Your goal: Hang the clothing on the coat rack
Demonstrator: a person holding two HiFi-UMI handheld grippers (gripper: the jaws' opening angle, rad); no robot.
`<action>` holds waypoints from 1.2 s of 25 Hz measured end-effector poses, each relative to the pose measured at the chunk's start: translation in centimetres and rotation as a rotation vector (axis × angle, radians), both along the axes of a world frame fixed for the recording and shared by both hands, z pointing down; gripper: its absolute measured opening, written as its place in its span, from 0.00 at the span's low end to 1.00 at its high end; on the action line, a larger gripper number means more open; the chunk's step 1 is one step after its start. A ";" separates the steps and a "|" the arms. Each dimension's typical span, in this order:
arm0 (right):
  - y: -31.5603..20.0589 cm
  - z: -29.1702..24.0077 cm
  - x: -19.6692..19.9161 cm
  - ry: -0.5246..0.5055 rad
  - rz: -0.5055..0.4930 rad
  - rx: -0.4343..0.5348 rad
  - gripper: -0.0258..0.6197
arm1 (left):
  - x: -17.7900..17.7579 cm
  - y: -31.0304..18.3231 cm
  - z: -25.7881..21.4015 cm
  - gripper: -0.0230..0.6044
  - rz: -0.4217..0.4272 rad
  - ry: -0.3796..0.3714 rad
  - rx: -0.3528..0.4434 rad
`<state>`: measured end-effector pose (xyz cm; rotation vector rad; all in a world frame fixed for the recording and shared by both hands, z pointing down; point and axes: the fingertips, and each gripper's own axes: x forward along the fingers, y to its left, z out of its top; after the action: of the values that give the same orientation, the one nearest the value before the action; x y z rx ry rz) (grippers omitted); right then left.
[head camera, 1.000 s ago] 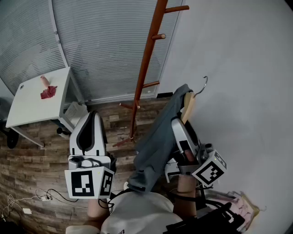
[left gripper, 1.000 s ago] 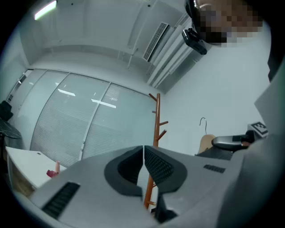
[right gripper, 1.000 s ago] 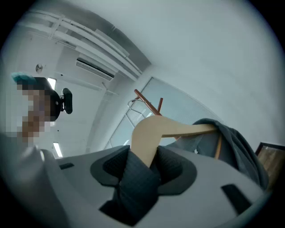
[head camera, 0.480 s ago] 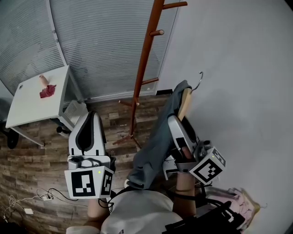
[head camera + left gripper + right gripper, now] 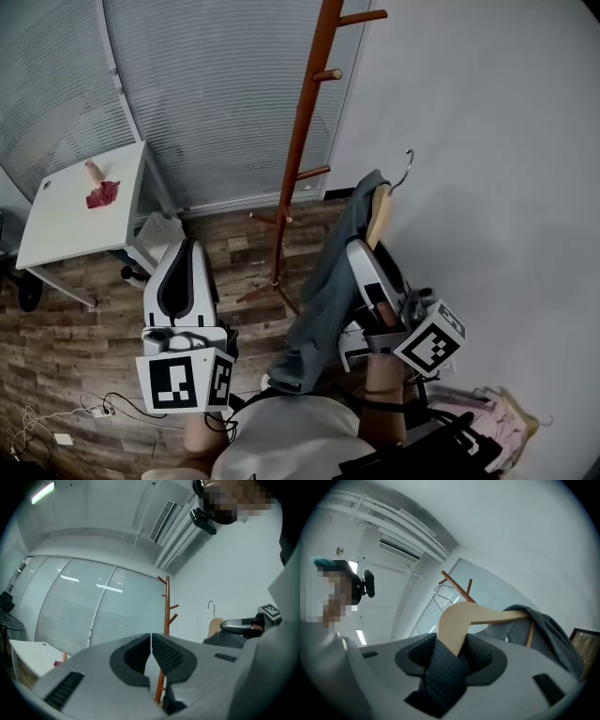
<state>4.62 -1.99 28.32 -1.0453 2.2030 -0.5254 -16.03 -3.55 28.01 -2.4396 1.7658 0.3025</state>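
Right claw point(image 5: 364, 251) is clamped on the wooden hanger point(image 5: 382, 214) in mid-air, gray clothing point(image 5: 328, 281) draped over it. Coat rack point(image 5: 298, 141) stands up-left of the hanger hook point(image 5: 408, 169). Left claw point(image 5: 186, 251) has jaws together, nothing between.

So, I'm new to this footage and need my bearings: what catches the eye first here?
A grey garment draped on a wooden hanger, clamped in the right gripper, at centre right by the white wall. Left of it stands a tall reddish-brown coat rack, visible pegs bare, before the blinds. Far left, a white table bears a small red item.
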 end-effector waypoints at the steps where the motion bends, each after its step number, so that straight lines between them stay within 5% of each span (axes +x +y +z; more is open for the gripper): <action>1: -0.1 0.1 -0.2 -0.002 -0.003 -0.002 0.35 | -0.3 -0.1 0.1 0.07 -0.002 0.001 -0.001; 15: -1.4 -2.0 0.4 -0.002 0.004 0.047 0.35 | -0.2 -1.7 1.3 0.07 0.063 -0.018 0.002; 30: -8.1 -7.1 3.4 0.061 -0.082 0.165 0.36 | 3.3 -7.3 -1.1 0.07 0.014 -0.007 0.056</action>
<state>8.02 -10.07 21.21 -0.8987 2.3065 -0.3442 -12.69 -10.80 26.92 -2.4126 1.7137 0.3394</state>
